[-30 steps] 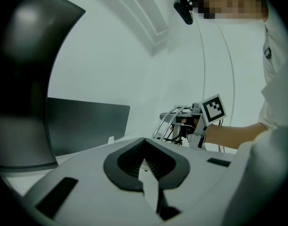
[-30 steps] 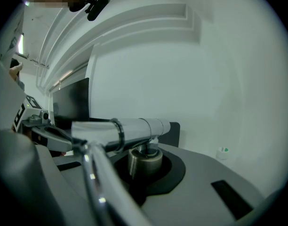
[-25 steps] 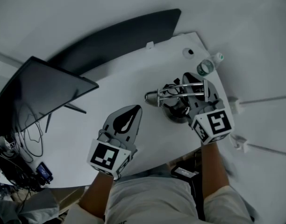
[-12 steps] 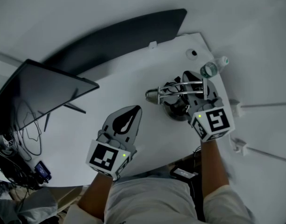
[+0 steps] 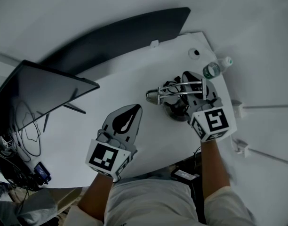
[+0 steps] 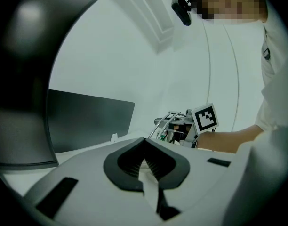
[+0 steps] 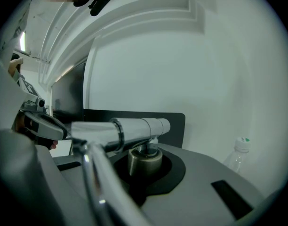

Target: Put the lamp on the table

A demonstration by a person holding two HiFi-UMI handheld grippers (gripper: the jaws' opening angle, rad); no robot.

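A silver metal desk lamp (image 5: 174, 91) with thin rod arms and a dark round base stands at the right end of the white table (image 5: 134, 74). Its head (image 5: 152, 97) points left. My right gripper (image 5: 193, 81) is shut on the lamp; in the right gripper view its brass joint (image 7: 145, 158) and silver tube (image 7: 134, 128) sit right at the jaws. My left gripper (image 5: 131, 112) rests low over the table's front middle, shut with nothing in it (image 6: 146, 164). The left gripper view shows the lamp (image 6: 168, 124) and the right gripper's marker cube off to the right.
A dark monitor (image 5: 38, 93) stands on the table's left. A long dark panel (image 5: 120, 32) runs behind the table. A clear plastic bottle (image 5: 214, 68) stands at the far right corner, close to the lamp, near a cable hole (image 5: 195, 53). Cables (image 5: 26, 140) hang off the left.
The lamp and both grippers stay almost where they were; only the head view has shifted slightly.
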